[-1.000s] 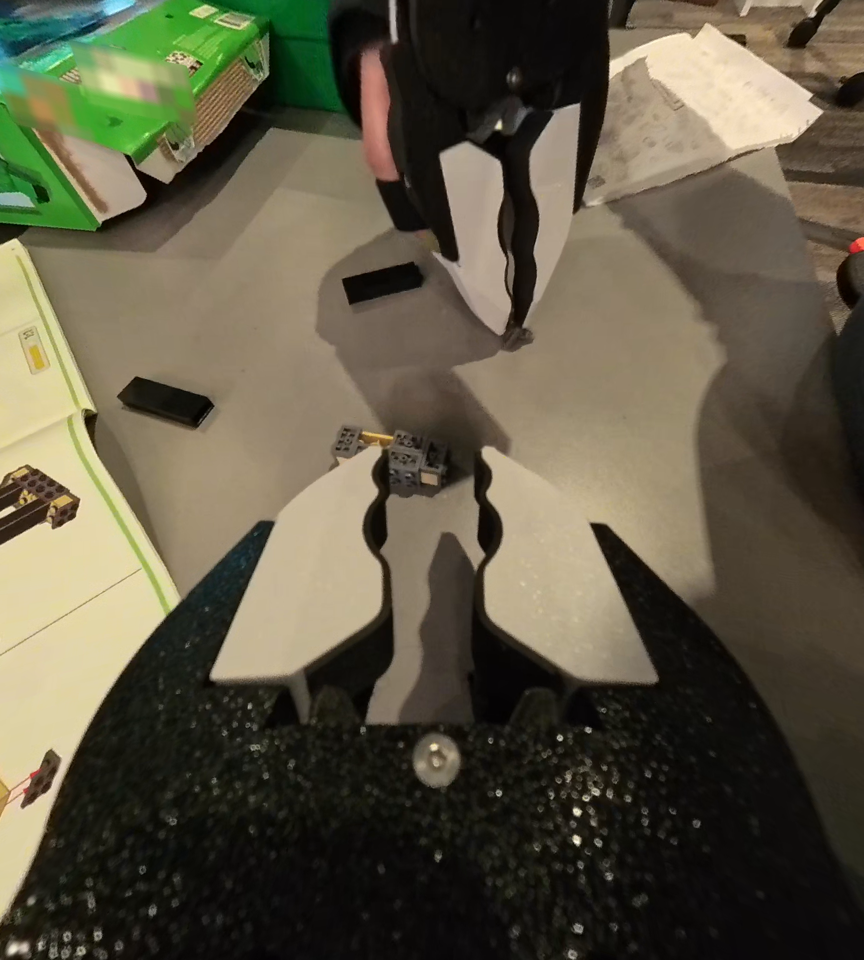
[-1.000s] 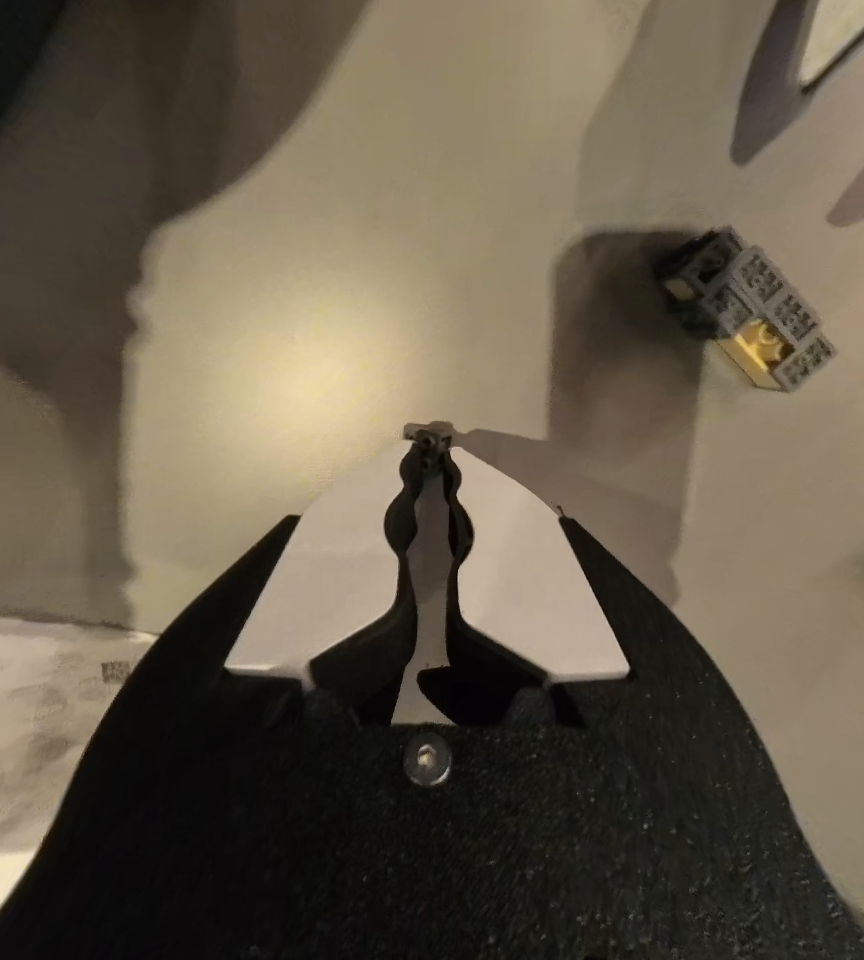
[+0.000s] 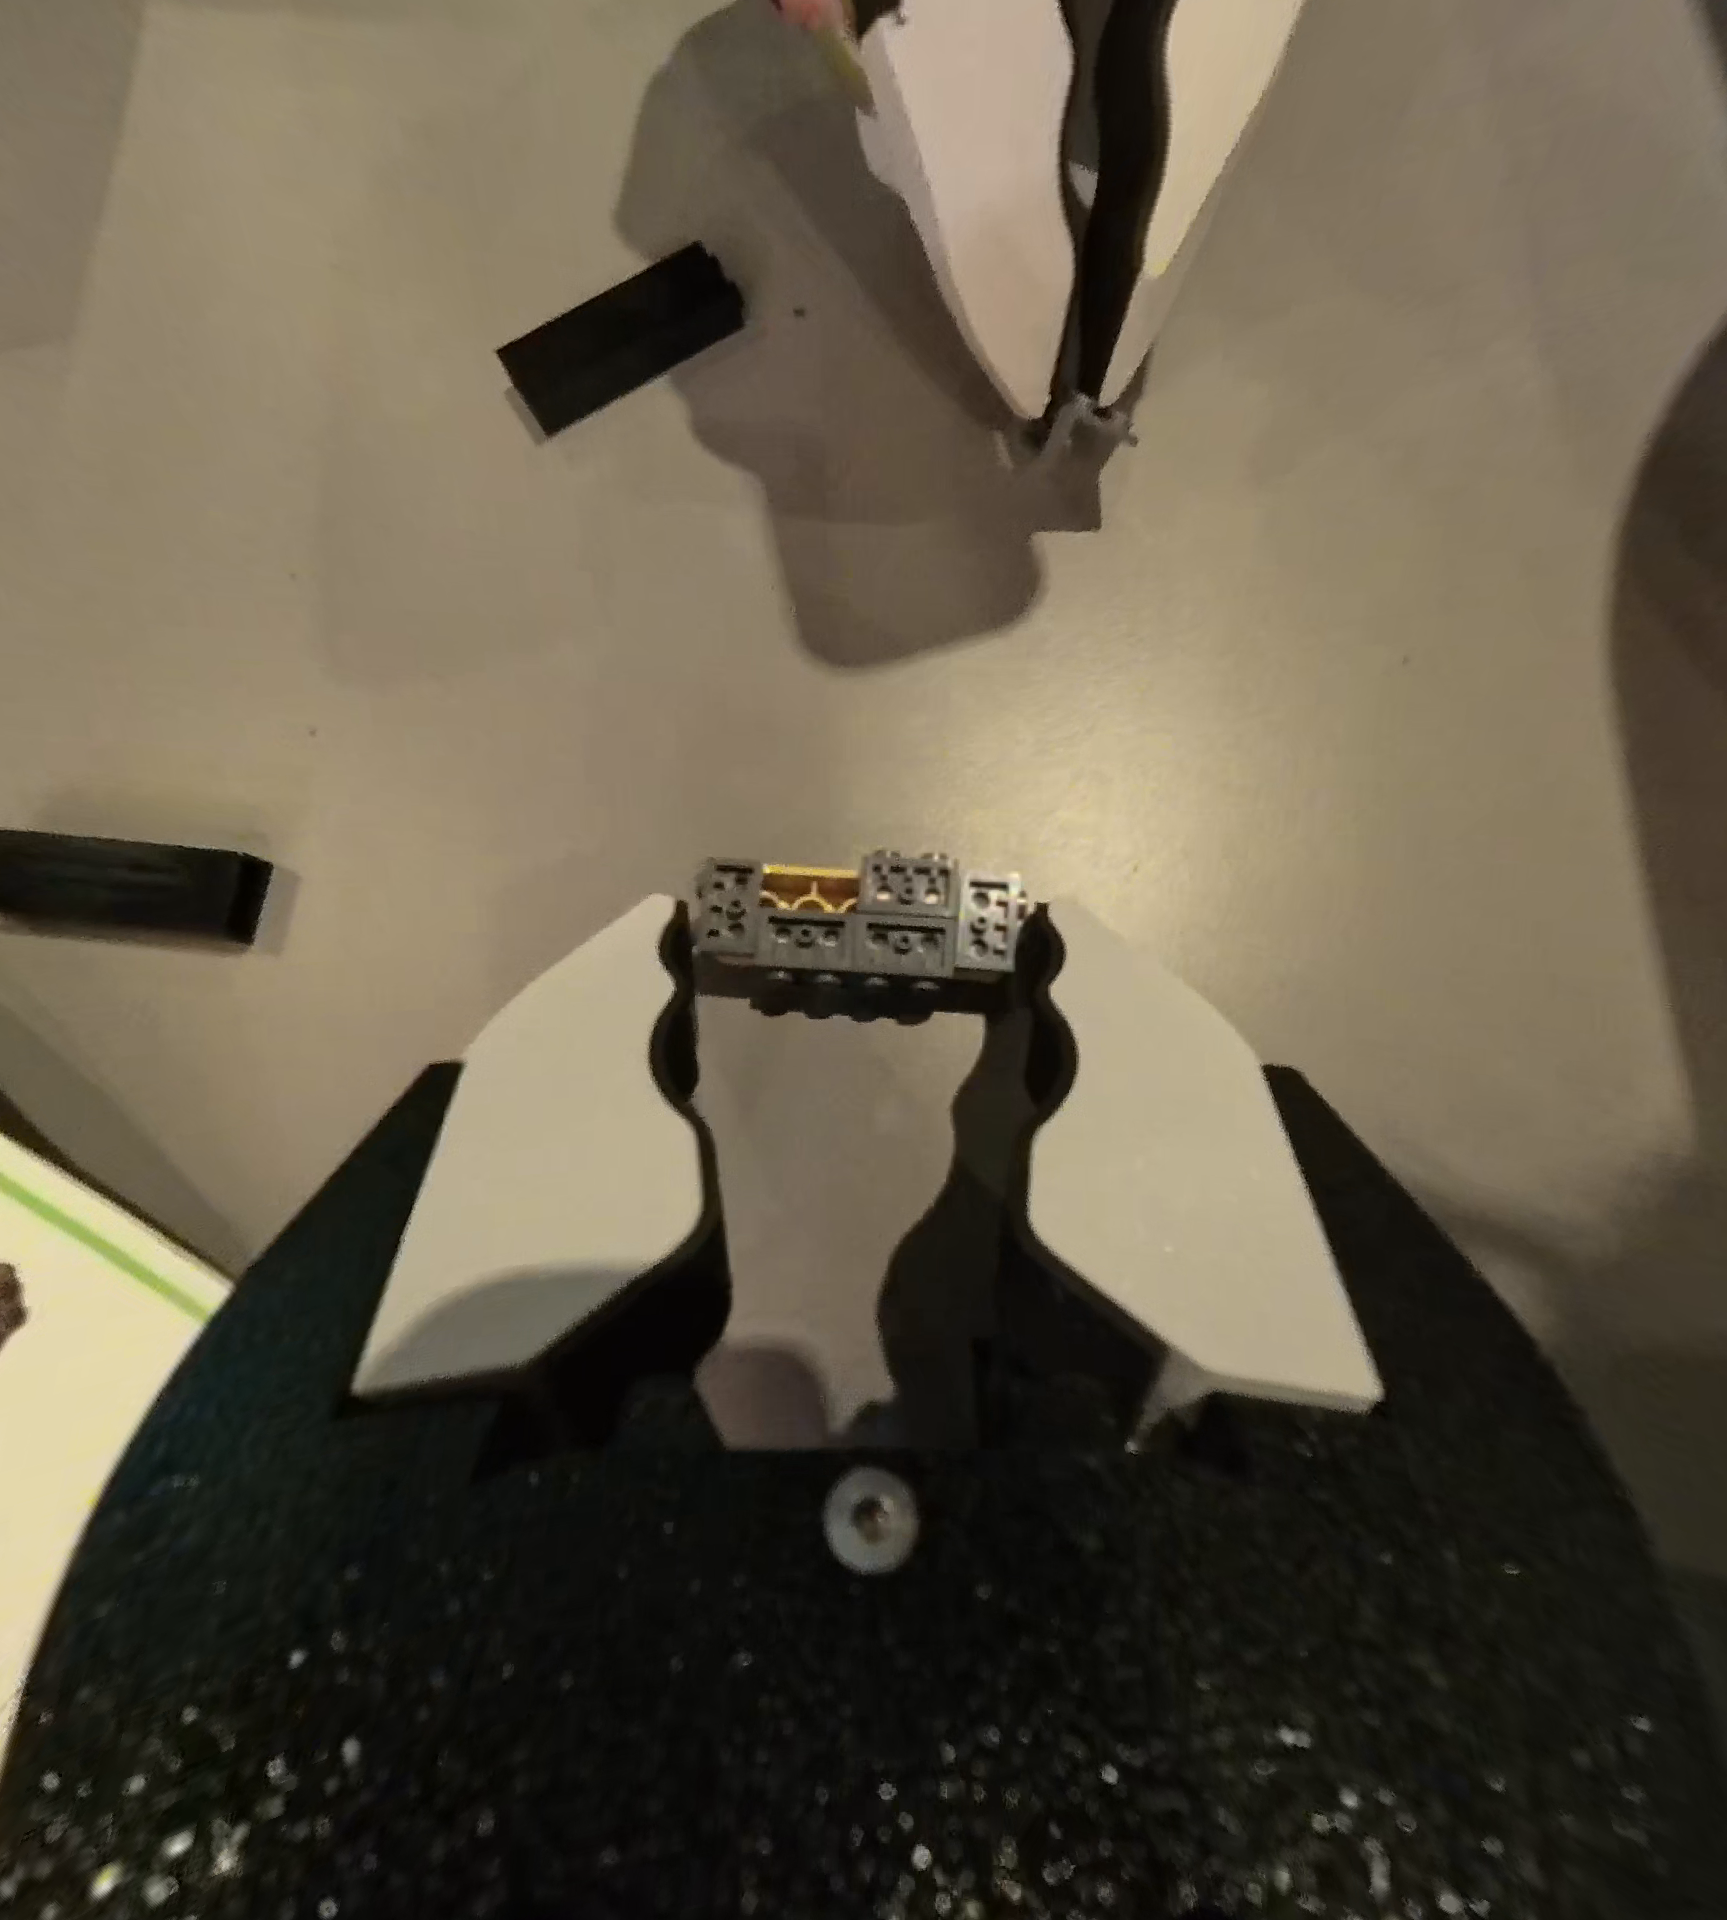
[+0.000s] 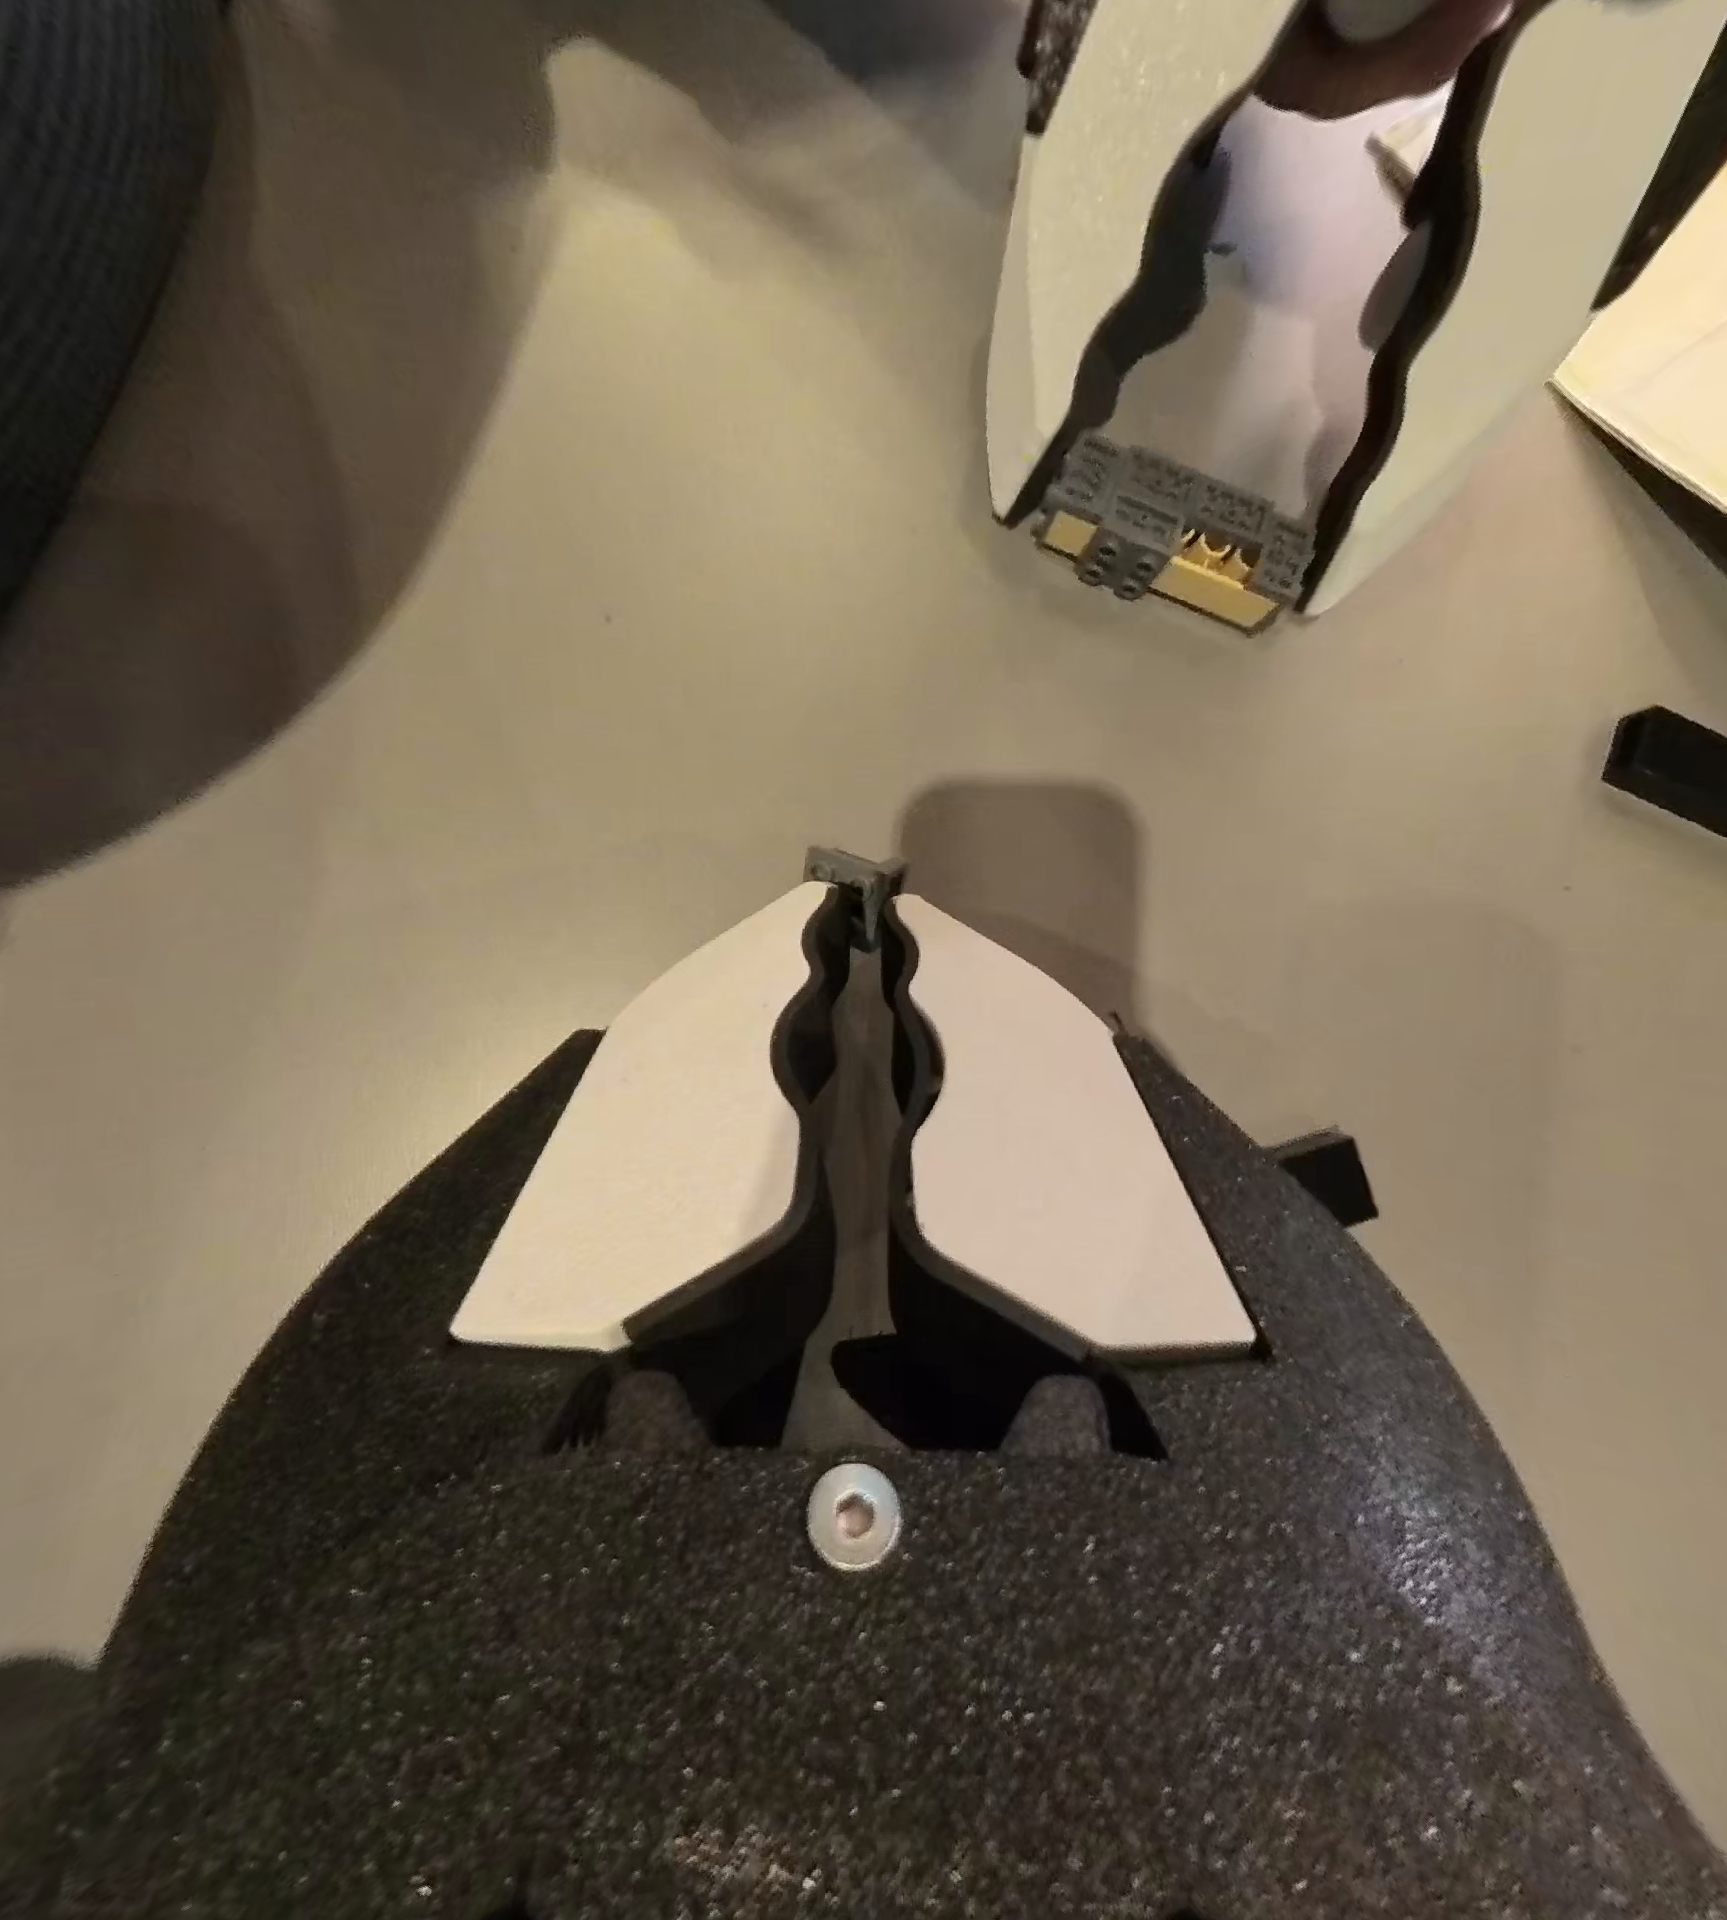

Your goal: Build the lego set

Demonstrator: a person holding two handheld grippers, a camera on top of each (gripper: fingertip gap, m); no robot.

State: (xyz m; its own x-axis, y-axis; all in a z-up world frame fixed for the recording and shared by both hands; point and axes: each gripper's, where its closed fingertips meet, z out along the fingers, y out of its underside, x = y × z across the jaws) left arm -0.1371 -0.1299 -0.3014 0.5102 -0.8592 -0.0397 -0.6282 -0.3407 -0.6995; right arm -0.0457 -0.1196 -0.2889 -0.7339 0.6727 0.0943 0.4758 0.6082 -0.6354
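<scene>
My left gripper [image 3: 857, 927] is shut on a grey and tan lego assembly [image 3: 859, 904], held by its two ends between the fingertips just above the grey table. It also shows in the right wrist view [image 4: 1176, 540], held in the left gripper [image 4: 1171, 566] at the upper right. My right gripper [image 4: 854, 896] is shut on a small grey lego piece [image 4: 854, 868] at its tips. In the left wrist view the right gripper [image 3: 1072, 410] points down at the table beyond the assembly, with the small piece [image 3: 1082, 426] at its tips.
Two black bricks [image 3: 620, 338] [image 3: 116, 883] lie on the table left of the grippers; one shows in the right wrist view [image 4: 1711, 795]. The instruction booklet [image 3: 7, 1351] lies at the left edge. A dark chair [image 4: 28, 312] is at the far left. One gripper's finger ends stand about 10 cm off the other's.
My left gripper has closed on the assembly, which lay loose on the table between its open fingers before, and holds it turned crosswise. The two grippers now stand closer together.
</scene>
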